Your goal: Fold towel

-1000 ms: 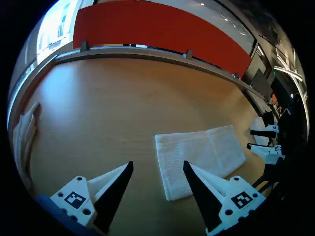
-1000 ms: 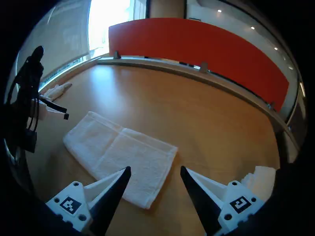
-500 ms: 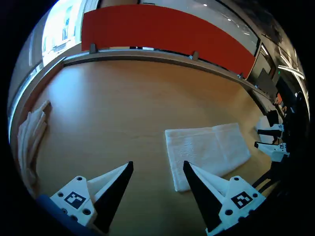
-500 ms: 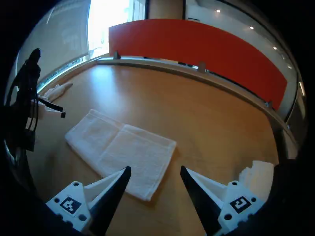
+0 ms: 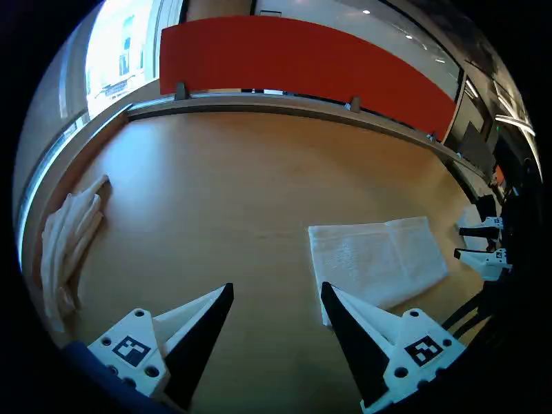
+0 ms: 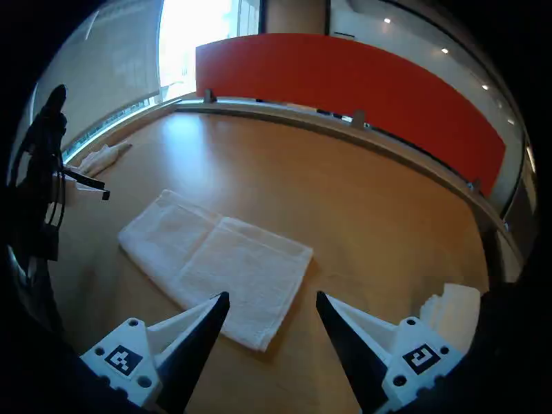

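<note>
On the light wooden tabletop (image 6: pixel 372 207), the white terry towel (image 6: pixel 214 265) lies folded at ten o'clock from the right gripper (image 6: pixel 271 297); it and the left gripper (image 5: pixel 276 286) gape wide.

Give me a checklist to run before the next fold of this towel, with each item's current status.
1. Left tool open and empty: ok.
2. Right tool open and empty: ok.
3. Towel lying flat on the table: ok, already folded, with a crease line across it.
4. Layers lined up at the edges: cannot tell, the lower layer is hidden.
5. Grip on the towel: not ok, neither tool holds it.
6. Room beside the towel: ok, the cloth pile lies apart at the table's edge.
</note>
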A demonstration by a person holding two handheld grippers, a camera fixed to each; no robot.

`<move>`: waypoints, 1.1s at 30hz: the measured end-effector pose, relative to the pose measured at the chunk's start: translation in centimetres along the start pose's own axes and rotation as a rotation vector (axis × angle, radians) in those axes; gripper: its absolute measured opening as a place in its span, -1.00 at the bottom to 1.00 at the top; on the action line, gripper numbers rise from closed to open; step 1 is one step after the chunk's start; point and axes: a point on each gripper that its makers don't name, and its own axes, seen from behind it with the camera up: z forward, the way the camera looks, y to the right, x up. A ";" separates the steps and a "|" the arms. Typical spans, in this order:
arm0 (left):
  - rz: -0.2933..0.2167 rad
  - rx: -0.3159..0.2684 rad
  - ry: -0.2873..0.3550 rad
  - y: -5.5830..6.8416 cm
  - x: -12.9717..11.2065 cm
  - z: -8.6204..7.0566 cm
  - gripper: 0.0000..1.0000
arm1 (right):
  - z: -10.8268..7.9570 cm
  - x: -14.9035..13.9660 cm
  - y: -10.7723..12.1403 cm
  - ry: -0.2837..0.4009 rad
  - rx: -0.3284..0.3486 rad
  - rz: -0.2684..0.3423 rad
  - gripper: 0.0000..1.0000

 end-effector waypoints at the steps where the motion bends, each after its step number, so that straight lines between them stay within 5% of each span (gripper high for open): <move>1: -0.002 0.002 0.000 -0.1 -0.1 -0.1 0.88 | 0.0 -0.1 -0.1 -0.001 0.002 -0.001 0.95; 33: -0.043 0.066 -0.048 -3.4 -5.3 -4.2 0.88 | 0.6 -5.4 -1.3 -0.071 0.040 -0.036 0.92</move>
